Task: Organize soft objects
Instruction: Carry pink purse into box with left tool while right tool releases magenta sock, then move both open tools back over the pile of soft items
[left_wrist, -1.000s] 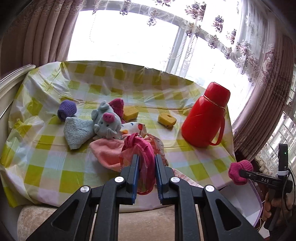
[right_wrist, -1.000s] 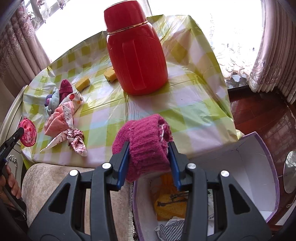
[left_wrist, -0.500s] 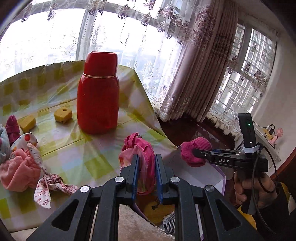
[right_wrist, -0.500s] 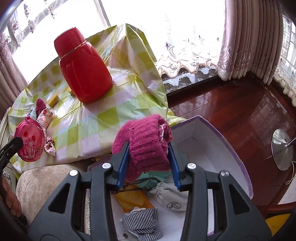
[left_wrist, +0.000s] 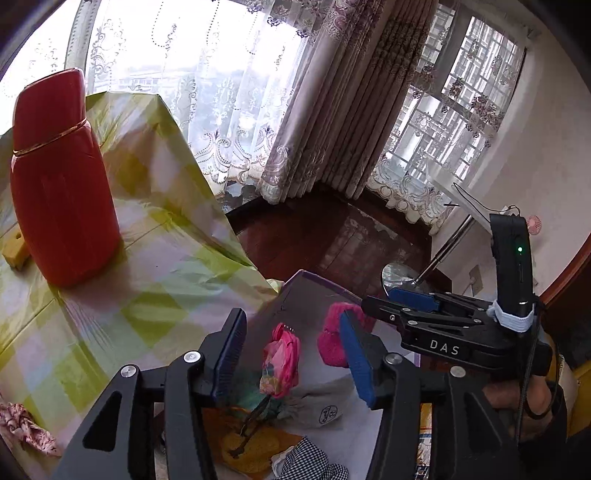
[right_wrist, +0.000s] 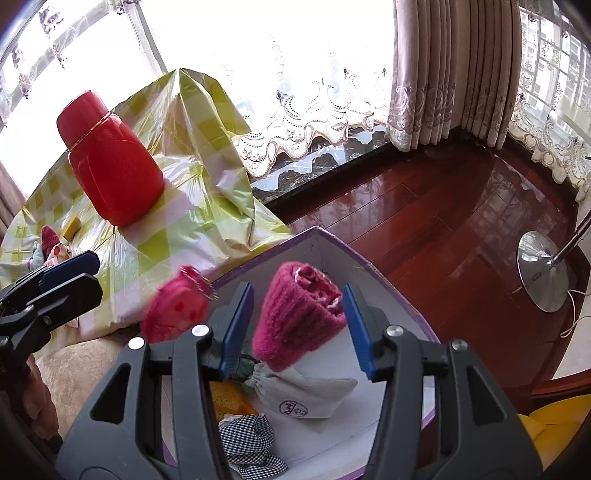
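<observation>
Left wrist view: left gripper jaws opening, pink pouch loose between them, frame centre, above box. Right gripper opening, knit roll free. Risk: pouch near the box's edge could fall outside.

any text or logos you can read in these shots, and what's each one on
"DAS": white letters on the black body of the right gripper, seen from the left wrist view.
Round dark stamp on the grey drawstring pouch in the box: a logo, too small and blurred to read in either view.
No other readable text; the red flask shows none.
</observation>
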